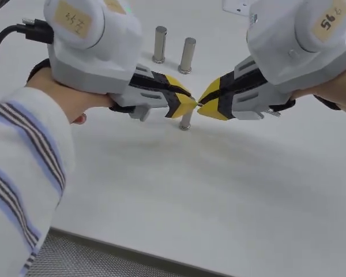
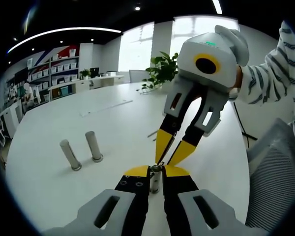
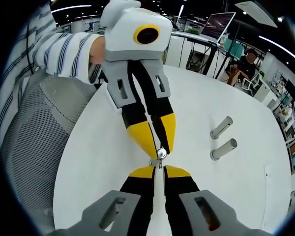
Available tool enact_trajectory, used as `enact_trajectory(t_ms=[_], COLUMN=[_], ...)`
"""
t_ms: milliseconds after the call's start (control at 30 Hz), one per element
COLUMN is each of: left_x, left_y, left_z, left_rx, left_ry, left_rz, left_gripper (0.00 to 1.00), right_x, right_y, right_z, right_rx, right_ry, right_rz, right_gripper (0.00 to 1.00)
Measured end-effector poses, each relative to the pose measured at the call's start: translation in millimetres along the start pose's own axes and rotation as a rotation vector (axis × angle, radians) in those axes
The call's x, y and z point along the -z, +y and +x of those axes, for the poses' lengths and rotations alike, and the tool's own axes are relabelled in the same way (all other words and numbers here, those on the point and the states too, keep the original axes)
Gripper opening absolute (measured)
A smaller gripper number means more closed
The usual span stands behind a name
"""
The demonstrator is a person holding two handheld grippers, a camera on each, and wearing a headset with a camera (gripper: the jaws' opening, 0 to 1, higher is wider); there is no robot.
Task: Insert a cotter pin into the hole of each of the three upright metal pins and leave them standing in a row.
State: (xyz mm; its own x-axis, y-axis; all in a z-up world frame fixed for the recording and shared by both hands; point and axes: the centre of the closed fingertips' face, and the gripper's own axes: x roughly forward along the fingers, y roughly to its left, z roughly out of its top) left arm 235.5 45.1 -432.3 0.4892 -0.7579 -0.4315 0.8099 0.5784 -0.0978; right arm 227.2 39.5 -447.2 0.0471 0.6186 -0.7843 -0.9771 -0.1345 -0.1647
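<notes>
L claw [image 2: 156, 172] tight on near metal pin [image 2: 156, 181], R claw [image 3: 160, 171] narrow on cotter pin [image 3: 159, 162] at its top

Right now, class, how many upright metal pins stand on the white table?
3. Two stand side by side at the back: first pin, second pin. The third pin stands gripped by the left hand-held gripper, partly hidden.

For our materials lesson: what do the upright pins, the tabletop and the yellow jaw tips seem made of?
Upright pins: probably steel, silver-grey with soft lengthwise highlights. Tabletop: matte white, perhaps laminate; it shows soft shadows and no glare. Yellow tips of the left gripper and right gripper: smooth, likely plastic or rubber; the look leaves it open.
</notes>
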Motion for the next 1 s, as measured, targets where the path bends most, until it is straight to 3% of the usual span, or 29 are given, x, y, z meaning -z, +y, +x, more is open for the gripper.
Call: enact_trajectory(t_ms=[1000], left_x=[-1.5], left_y=[-6.8], left_z=[1.2], left_rx=[0.007], left_ry=[-0.005], left_rz=[-0.021], left_gripper=[0.05], right_x=[-2.2], right_y=[1.1], right_z=[-1.0], right_rx=[0.005], right_ry=[-0.001], right_rz=[-0.007], right_gripper=[0.00])
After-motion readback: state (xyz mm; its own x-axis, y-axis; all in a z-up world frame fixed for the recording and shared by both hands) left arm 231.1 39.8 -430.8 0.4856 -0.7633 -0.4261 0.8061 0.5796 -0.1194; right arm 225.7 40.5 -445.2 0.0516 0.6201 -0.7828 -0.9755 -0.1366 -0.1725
